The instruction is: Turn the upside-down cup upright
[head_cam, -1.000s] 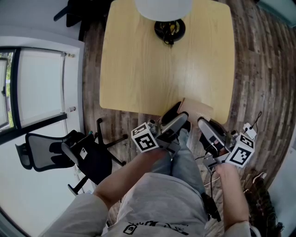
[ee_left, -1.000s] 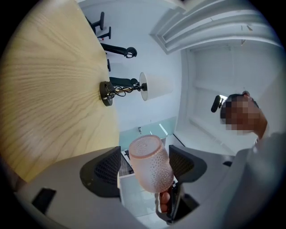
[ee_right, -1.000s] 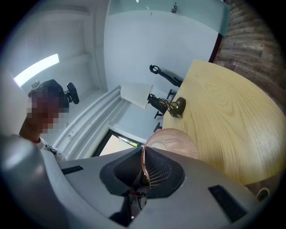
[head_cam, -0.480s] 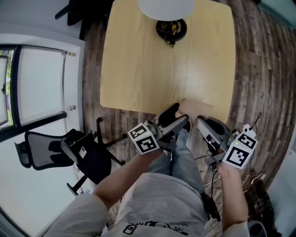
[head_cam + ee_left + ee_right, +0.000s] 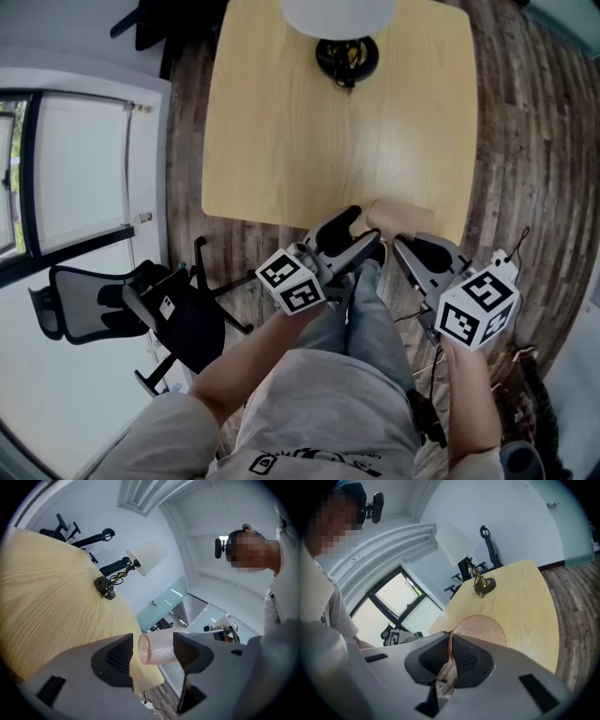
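A pink, dimpled translucent cup (image 5: pixel 396 215) hangs over the near edge of the wooden table (image 5: pixel 319 131). My right gripper (image 5: pixel 401 242) is shut on its rim; in the right gripper view the cup's wall (image 5: pixel 482 627) is pinched between the pads. My left gripper (image 5: pixel 366 231) reaches in from the left. In the left gripper view the cup (image 5: pixel 159 648) lies sideways between the jaws. Those jaws have just been closing, and a thin gap still shows beside the left pad (image 5: pixel 118 656).
A lamp with a white shade (image 5: pixel 337 13) and a dark base (image 5: pixel 345 58) stands at the table's far edge. A black office chair (image 5: pixel 141 314) is on the wooden floor to the left, below a window. Cables lie on the floor at the right.
Both grippers have rolled, so their marker cubes show other faces. The left jaws have narrowed around the cup. The cup has hardly shifted.
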`<control>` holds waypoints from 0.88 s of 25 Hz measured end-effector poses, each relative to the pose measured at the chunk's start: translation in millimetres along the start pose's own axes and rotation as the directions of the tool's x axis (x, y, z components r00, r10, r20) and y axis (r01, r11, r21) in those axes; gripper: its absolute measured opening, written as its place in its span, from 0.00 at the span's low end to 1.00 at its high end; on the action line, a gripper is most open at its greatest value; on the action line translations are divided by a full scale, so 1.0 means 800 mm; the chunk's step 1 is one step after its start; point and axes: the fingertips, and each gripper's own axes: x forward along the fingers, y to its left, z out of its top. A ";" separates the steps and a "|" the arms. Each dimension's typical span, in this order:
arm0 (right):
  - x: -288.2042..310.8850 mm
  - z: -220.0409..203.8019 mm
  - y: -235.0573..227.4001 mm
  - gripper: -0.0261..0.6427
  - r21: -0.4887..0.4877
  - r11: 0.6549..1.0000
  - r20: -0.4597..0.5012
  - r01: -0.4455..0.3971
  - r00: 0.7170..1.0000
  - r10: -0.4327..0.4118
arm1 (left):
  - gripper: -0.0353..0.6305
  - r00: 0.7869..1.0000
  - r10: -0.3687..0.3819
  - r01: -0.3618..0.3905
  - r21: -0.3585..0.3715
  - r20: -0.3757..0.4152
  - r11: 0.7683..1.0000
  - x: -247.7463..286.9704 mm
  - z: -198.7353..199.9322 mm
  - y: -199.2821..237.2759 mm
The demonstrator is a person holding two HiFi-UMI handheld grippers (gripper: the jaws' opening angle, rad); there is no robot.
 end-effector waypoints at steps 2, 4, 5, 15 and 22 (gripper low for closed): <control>0.004 -0.005 -0.001 0.09 -0.062 0.997 -0.050 0.034 0.998 -0.037 | 0.45 1.000 0.006 -0.006 0.028 -0.003 1.000 0.000 0.003 0.000; 0.007 -0.010 -0.003 0.09 -0.135 0.989 -0.103 0.065 0.992 -0.079 | 0.43 1.000 0.014 -0.014 0.065 -0.006 0.998 0.000 0.007 -0.002; 0.008 -0.012 -0.004 0.09 -0.172 0.982 -0.127 0.078 0.987 -0.101 | 0.42 1.000 0.016 -0.016 0.084 -0.006 0.996 0.000 0.008 -0.002; 0.024 -0.032 -0.017 0.09 -0.437 0.890 -0.311 0.134 0.905 -0.289 | 0.35 0.999 0.018 -0.011 0.209 -0.035 0.978 0.002 0.013 -0.010; 0.030 -0.046 -0.028 0.09 -0.553 0.823 -0.383 0.131 0.837 -0.390 | 0.26 0.997 0.022 0.007 0.372 -0.074 0.928 0.004 0.013 -0.019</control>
